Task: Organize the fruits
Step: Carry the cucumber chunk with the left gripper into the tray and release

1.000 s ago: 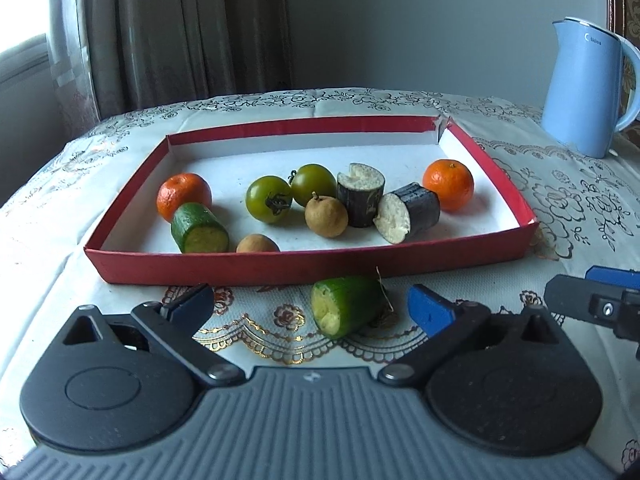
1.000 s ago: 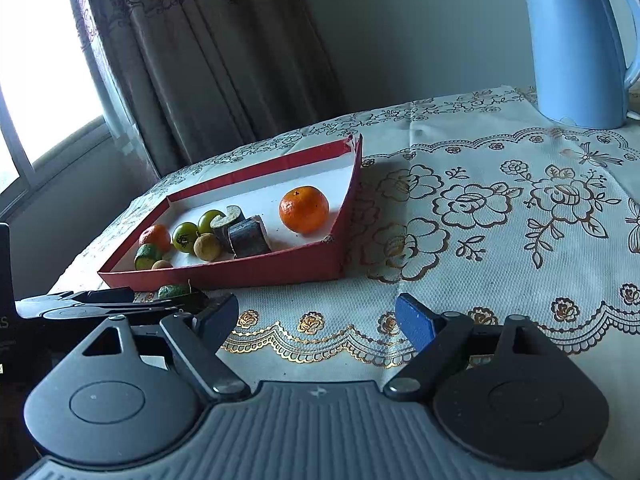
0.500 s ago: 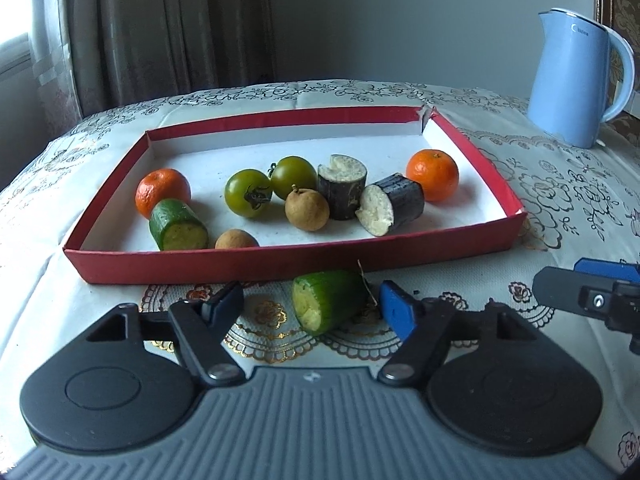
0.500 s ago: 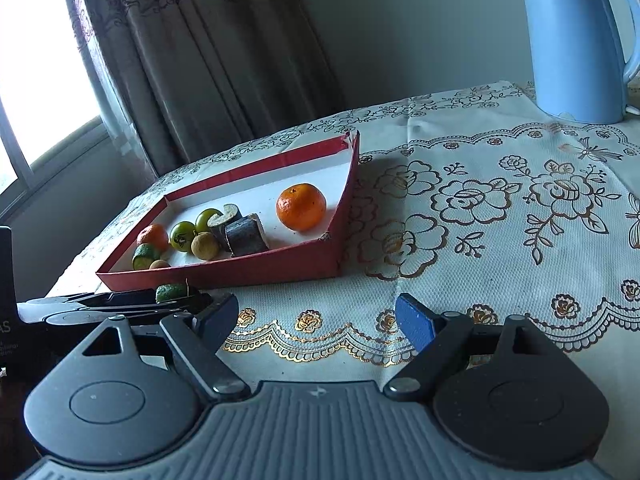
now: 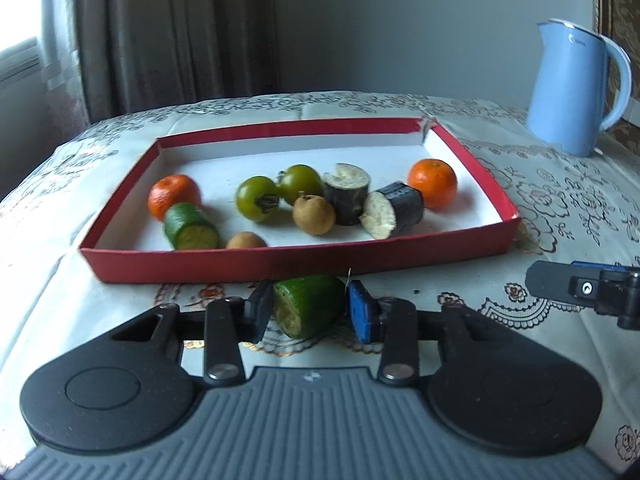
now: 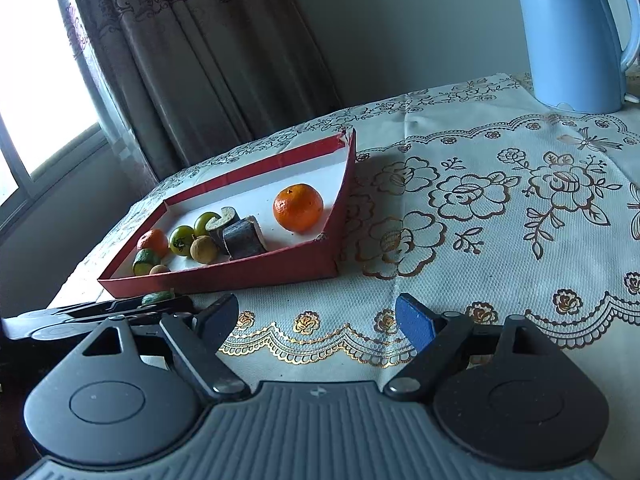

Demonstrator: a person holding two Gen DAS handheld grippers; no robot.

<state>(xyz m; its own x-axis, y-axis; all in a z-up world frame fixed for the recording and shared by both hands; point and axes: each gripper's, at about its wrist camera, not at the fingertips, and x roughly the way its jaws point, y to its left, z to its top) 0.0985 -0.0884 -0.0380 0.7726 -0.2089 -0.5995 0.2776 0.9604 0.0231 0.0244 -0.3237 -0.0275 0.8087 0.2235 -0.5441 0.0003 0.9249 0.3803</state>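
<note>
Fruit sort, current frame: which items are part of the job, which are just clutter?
In the job:
- cucumber piece outside the tray, between the left gripper jaws, which have just been closing on it
- red tray
- produce inside it: two oranges, two green tomatoes, a second cucumber piece

Just lying about:
- blue kettle
- curtain
- right gripper, open, idle

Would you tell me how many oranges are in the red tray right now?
2. One orange sits near the right end of the red tray; the other orange sits near its left end, behind a green cucumber piece. None seems hidden.
</note>
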